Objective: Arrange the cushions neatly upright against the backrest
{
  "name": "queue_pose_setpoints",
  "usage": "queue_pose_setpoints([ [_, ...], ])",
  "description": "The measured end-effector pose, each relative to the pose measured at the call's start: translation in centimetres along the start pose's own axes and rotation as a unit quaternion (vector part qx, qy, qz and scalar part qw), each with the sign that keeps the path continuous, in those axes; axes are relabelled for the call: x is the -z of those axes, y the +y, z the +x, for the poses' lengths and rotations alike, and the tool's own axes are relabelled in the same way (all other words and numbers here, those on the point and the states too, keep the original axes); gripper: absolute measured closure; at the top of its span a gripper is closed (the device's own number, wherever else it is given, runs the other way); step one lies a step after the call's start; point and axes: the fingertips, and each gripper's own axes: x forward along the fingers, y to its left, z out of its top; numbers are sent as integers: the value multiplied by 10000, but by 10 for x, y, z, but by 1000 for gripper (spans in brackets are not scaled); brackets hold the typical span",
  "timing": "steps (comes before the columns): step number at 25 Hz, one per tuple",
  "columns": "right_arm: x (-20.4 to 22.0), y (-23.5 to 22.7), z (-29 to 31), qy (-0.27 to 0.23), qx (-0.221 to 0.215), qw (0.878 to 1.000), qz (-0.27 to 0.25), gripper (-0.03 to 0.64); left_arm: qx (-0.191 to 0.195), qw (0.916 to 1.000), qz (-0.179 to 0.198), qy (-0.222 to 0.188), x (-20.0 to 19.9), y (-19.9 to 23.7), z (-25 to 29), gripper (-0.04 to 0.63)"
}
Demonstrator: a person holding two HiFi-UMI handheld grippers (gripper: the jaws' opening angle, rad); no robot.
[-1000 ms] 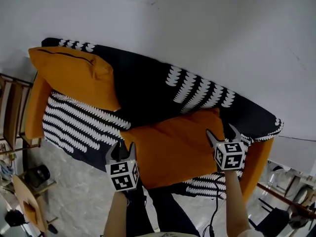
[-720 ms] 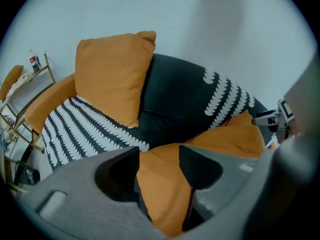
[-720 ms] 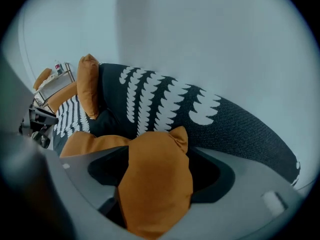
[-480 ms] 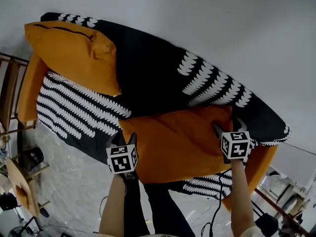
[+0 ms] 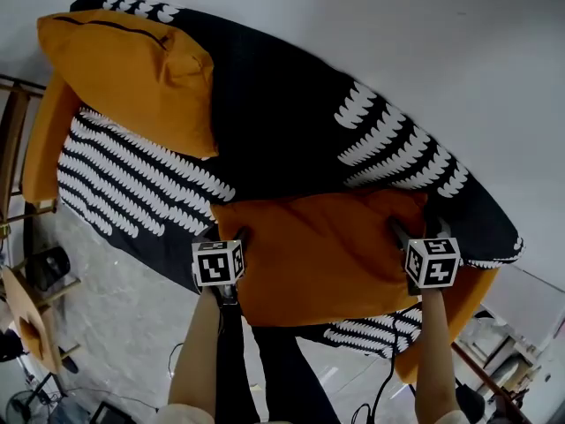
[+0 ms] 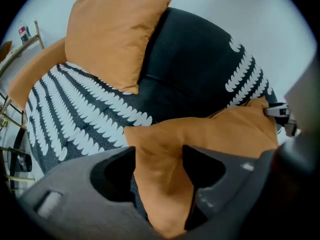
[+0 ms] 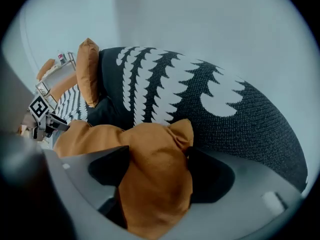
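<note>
An orange cushion (image 5: 318, 250) lies flat on the front of the sofa seat (image 5: 132, 184). My left gripper (image 5: 225, 235) straddles its near left corner. Its jaws have just been opening and stand wide, with the corner (image 6: 160, 184) between them. My right gripper (image 5: 418, 230) straddles the cushion's right end, jaws also wide, with the pointed corner (image 7: 165, 144) between them and fabric filling the gap. A second orange cushion (image 5: 132, 69) leans upright against the backrest (image 5: 282, 122) at the sofa's left end.
The sofa has a black cover with white leaf patterns and orange armrests (image 5: 44, 140). A wooden frame (image 5: 13, 148) and small items stand on the floor to the left. The person's legs (image 5: 265, 369) are at the sofa's front edge. A white wall rises behind.
Both grippers have sunk onto the flat cushion's two ends, the left one further. The cushion's corners now sit between their jaws. Neither cushion has shifted on the sofa.
</note>
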Motion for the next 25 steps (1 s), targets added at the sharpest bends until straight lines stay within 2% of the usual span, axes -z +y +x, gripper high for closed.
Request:
queue_pose_setpoints([
  [5,4,0,8,169,22,9999,-31,256,457,9984,-306,140,8,-3,18,285],
  [8,6,2,12,252,40,9997,-35,272,627,9973,-278,265,8,-3,23,287],
  [11,8,4,16,407,23,9992,-50,296,721,9962,-206,432,9,-6,25,316],
  [16,9,4,19,490,63,9988,-51,331,658,9962,0,578,9,-14,22,399],
  [21,13,7,10,485,115,9987,-70,381,579,9971,140,470,11,-20,14,465],
  [25,17,7,-4,379,83,9992,-16,415,499,9969,419,444,14,-28,2,513],
])
